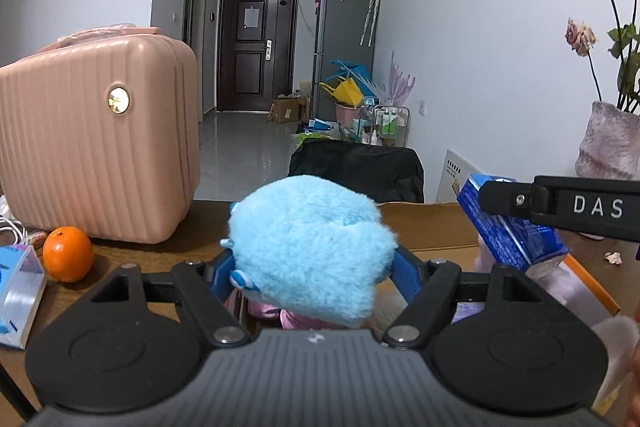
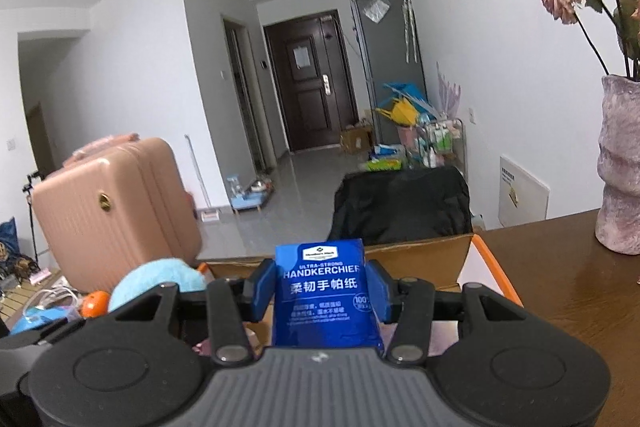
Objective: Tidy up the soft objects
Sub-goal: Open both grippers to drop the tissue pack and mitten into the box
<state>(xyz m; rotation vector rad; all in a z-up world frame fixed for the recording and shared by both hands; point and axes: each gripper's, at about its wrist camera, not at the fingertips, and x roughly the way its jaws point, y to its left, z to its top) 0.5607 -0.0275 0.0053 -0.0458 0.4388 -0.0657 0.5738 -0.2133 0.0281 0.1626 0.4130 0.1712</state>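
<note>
The left gripper [image 1: 314, 267] was clamped on a light blue plush [image 1: 308, 247], its blue pads pressing into the fur on both sides. The plush was held above the brown table [image 1: 208, 223], in front of an open cardboard box [image 1: 424, 223]. It was a rounded, fluffy lump (with some pink cloth showing under it, near the gripper body). Its long axis ran roughly away from the camera, and the rounded end pointed forward, toward the box; which end was the head I could not tell.

The right gripper [image 2: 320, 291] was clamped on a dark blue pack [image 2: 326, 291] of paper handkerchiefs. The pack stood upright between the pads, its long axis vertical, its printed face turned to the right wrist camera. The white words "HANDKERCHIEF" and a line of Chinese characters read the right way up, so its top pointed up. The wrapper looked glossy and a little wrinkled at the lower part. It was held over the box, whose inner wall showed just behind it.

In the left wrist view the pack appeared to the right of the plush, tilted, with a black finger across it. A pink suitcase [image 1: 96, 143] stood on the table at the left, an orange [image 1: 68, 253] just beside it, and a vase [image 2: 620, 167] with dried roses at the right.
</note>
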